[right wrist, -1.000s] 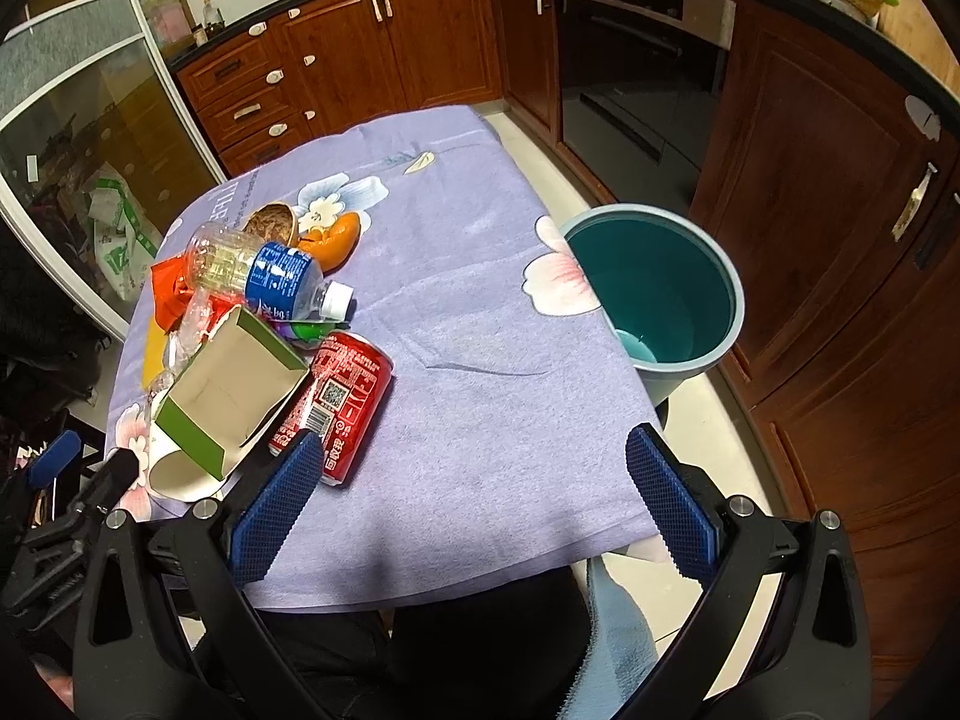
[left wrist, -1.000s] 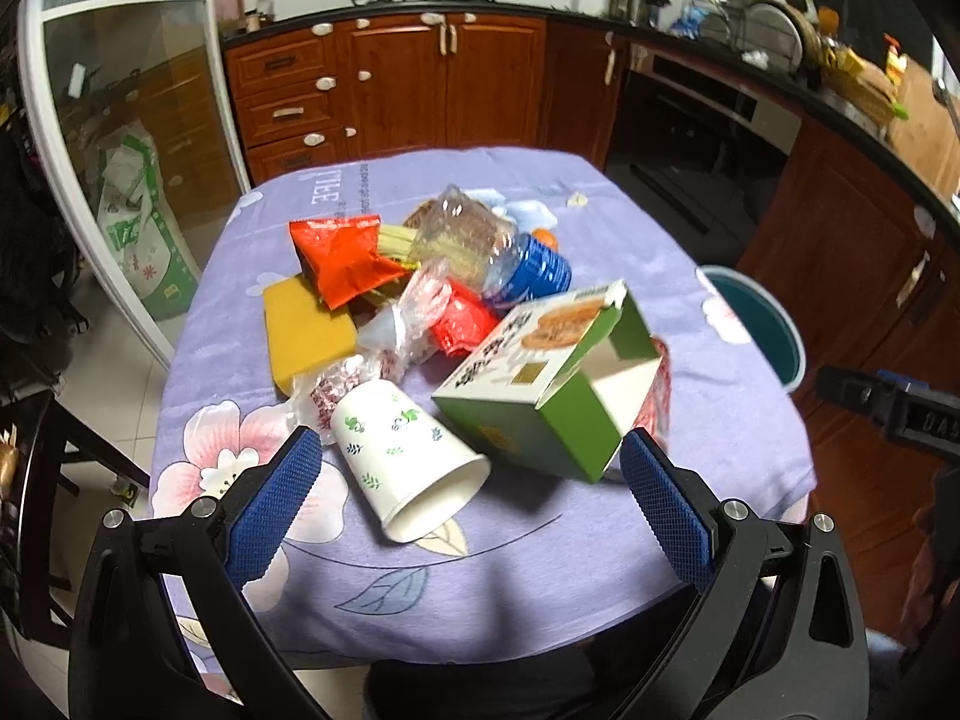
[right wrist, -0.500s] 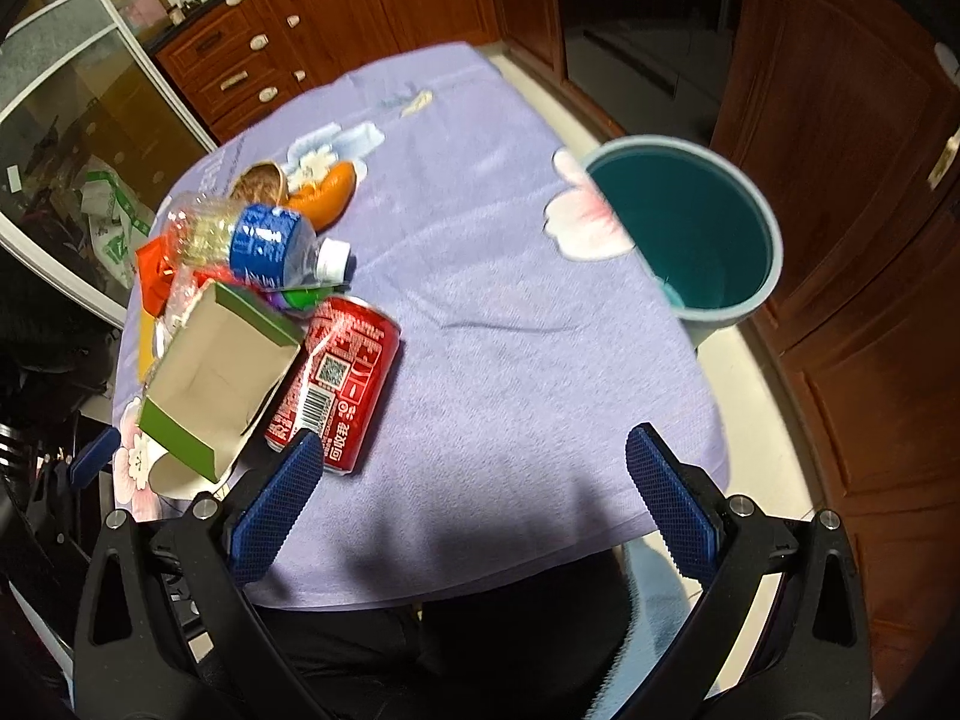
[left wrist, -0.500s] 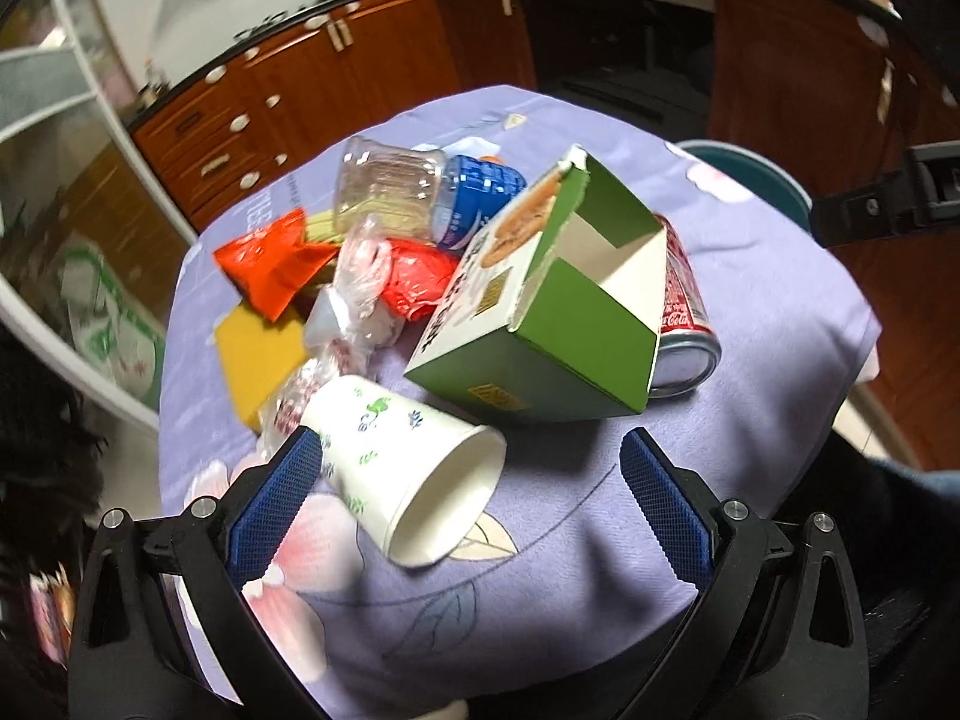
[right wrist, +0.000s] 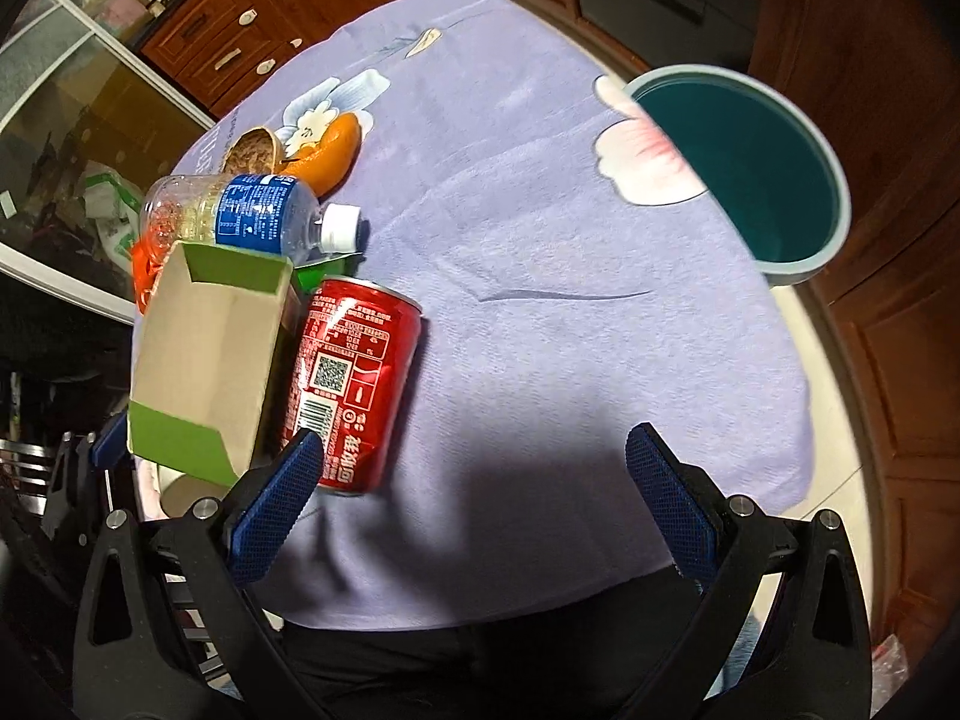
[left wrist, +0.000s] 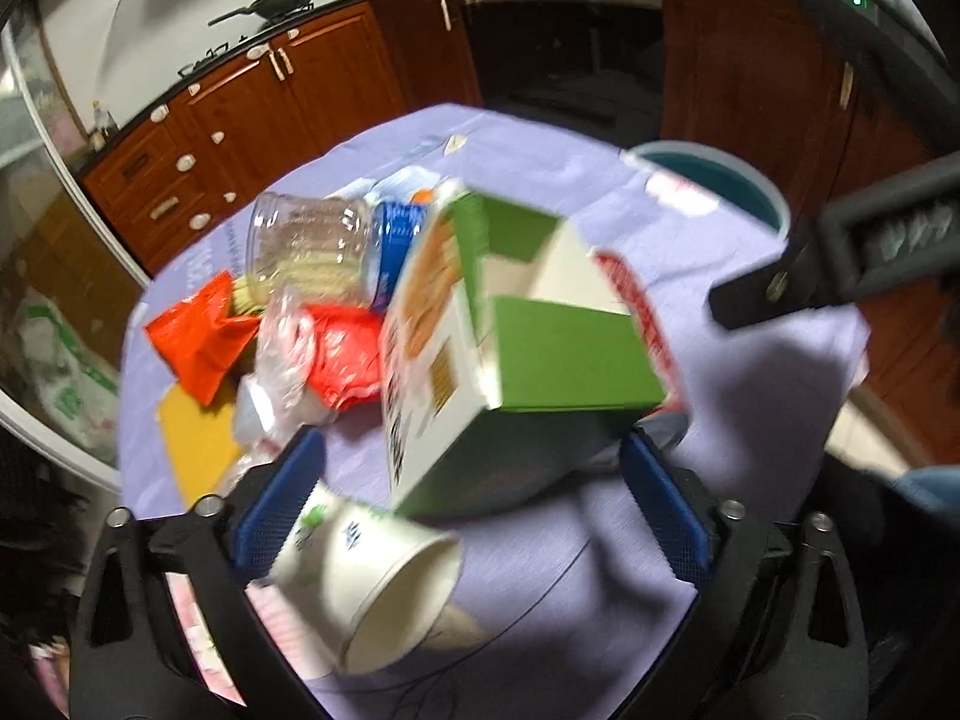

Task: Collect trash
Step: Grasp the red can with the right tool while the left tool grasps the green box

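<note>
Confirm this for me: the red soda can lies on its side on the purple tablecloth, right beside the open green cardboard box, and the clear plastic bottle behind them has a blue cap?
Not quite. The clear plastic bottle has a white cap; only its label is blue, as the right wrist view shows. The rest holds: the red soda can lies on its side on the purple tablecloth, right beside the open green cardboard box.

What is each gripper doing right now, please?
Left gripper: open, jaws closing, paper cup between them, not gripped.
Right gripper: open, holding nothing.
</note>
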`<action>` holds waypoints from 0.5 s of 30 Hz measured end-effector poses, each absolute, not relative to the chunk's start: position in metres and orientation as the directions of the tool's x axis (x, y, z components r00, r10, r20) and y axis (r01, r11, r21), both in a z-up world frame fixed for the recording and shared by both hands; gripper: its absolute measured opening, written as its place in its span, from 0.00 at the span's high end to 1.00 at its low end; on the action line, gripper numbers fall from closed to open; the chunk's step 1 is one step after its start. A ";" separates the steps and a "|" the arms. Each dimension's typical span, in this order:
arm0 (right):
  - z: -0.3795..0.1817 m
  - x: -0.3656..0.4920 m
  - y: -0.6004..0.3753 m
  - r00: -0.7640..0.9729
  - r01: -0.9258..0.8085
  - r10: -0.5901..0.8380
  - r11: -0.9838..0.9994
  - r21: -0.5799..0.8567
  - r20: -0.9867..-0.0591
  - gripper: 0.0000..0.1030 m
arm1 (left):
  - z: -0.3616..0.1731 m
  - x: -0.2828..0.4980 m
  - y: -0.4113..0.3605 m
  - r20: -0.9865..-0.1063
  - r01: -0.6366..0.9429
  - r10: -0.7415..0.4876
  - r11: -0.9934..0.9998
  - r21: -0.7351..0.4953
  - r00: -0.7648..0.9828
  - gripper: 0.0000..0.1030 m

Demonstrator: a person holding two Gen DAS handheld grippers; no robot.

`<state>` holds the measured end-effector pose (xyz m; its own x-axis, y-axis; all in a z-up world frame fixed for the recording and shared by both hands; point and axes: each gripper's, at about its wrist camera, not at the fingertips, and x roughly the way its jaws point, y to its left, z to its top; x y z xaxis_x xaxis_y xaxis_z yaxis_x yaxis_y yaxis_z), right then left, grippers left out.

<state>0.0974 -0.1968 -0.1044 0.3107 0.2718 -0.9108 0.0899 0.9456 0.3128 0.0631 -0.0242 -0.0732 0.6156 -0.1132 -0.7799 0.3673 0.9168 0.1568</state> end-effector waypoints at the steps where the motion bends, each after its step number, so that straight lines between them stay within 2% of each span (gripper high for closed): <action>1: -0.106 0.098 -0.196 0.310 0.089 0.278 0.943 0.319 -0.909 0.06 | -0.070 0.067 -0.021 -0.784 0.368 -0.152 0.924 0.103 0.601 0.30; 3: -0.108 0.101 -0.194 0.311 0.083 0.300 0.937 0.340 -0.902 0.06 | -0.067 0.073 -0.014 -0.788 0.352 -0.178 0.935 0.052 0.589 0.36; 5: -0.110 0.104 -0.191 0.303 0.073 0.332 0.926 0.370 -0.893 0.13 | -0.064 0.078 -0.008 -0.784 0.338 -0.192 0.941 0.023 0.590 0.36; 8: -0.113 0.113 -0.182 0.269 0.054 0.392 0.906 0.420 -0.880 0.14 | -0.061 0.080 0.003 -0.781 0.320 -0.210 0.947 -0.014 0.588 0.35; 10: -0.114 0.121 -0.171 0.257 0.032 0.424 0.895 0.446 -0.869 0.18 | -0.060 0.079 0.008 -0.781 0.307 -0.209 0.951 -0.023 0.589 0.33; 12: -0.117 0.128 -0.163 0.239 0.020 0.458 0.879 0.476 -0.856 0.29 | -0.060 0.080 0.015 -0.782 0.288 -0.214 0.956 -0.045 0.586 0.29; 15: -0.123 0.138 -0.149 0.211 0.008 0.486 0.867 0.499 -0.848 0.31 | -0.061 0.073 0.024 -0.783 0.266 -0.217 0.962 -0.068 0.583 0.23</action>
